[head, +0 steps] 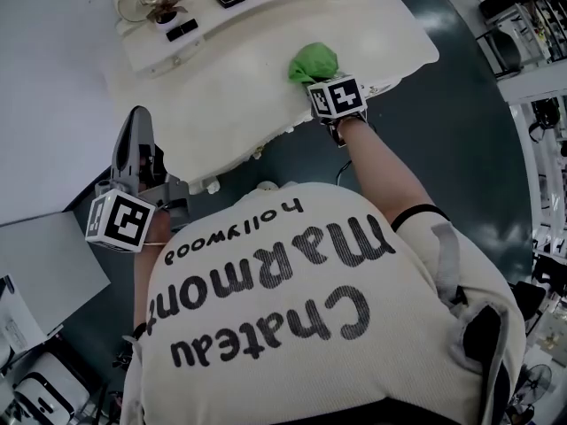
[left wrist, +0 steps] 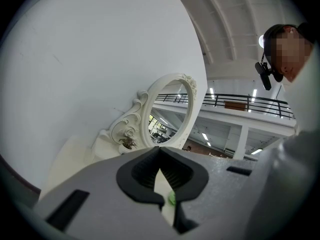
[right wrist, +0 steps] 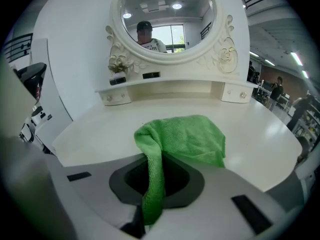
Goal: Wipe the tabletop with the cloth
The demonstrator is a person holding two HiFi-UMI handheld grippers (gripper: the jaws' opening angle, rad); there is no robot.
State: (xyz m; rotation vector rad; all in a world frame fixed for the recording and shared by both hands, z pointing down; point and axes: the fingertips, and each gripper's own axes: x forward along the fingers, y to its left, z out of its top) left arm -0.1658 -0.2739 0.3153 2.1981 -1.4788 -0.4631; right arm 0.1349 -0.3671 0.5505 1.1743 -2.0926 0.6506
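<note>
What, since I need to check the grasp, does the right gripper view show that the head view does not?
Only the right gripper view: the right gripper with its fingers shut on the green cloth, and the ornate mirror. Only the head view: the left gripper beside the table, and the person's shirt. Both: the cloth lying on the white tabletop.
</note>
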